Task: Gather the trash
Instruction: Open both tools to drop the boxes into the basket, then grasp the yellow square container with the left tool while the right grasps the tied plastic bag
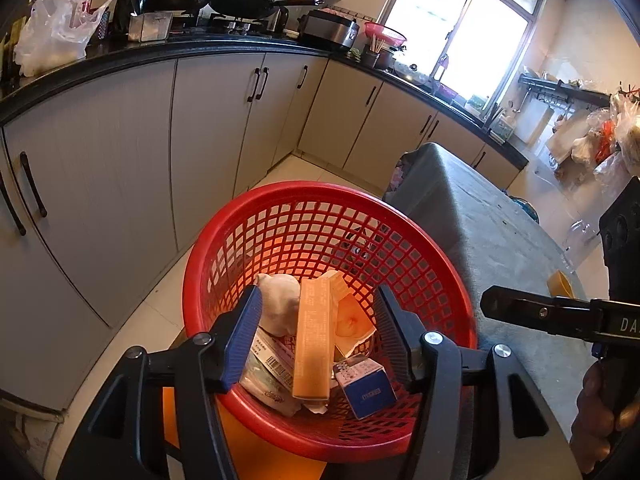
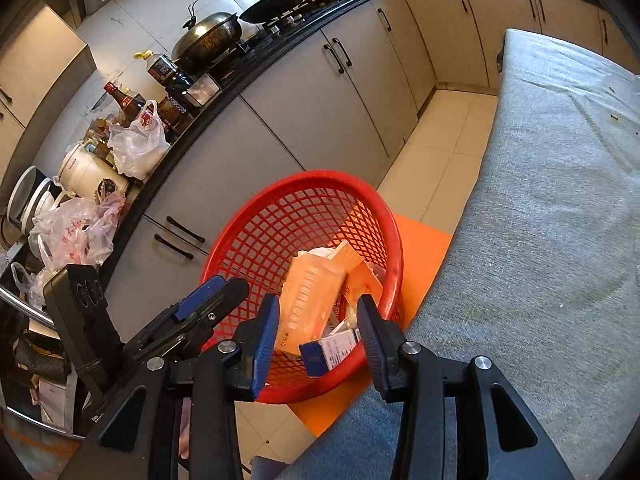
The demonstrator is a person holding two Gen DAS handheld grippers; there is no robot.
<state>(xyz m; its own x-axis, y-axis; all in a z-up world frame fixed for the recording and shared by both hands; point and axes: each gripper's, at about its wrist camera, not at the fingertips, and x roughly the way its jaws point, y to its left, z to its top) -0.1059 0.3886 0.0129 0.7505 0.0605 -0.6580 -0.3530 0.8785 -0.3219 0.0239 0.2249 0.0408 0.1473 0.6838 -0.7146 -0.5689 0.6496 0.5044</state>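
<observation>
A red mesh basket [image 1: 320, 190] stands on the floor beside the table. Inside it lie a long orange box [image 1: 314, 344], a white crumpled wad [image 1: 280, 300], a small blue-and-white box [image 1: 366, 388] and a barcoded packet [image 1: 276, 364]. My left gripper [image 1: 320, 336] hovers open above the basket, its pads apart from the trash below. In the right wrist view the same basket [image 2: 320, 178] holds the orange box [image 2: 308, 300] and the blue box [image 2: 324, 352]. My right gripper [image 2: 320, 336] stands open over the near rim with nothing held. The left gripper [image 2: 216, 298] is just to its left.
A table under grey cloth [image 2: 560, 200] borders the basket on the right, with a small yellow item [image 1: 560, 284] on it. An orange mat [image 2: 420, 248] lies under the basket. Grey cabinets [image 1: 120, 160] and a crowded black counter [image 1: 160, 46] run along the left.
</observation>
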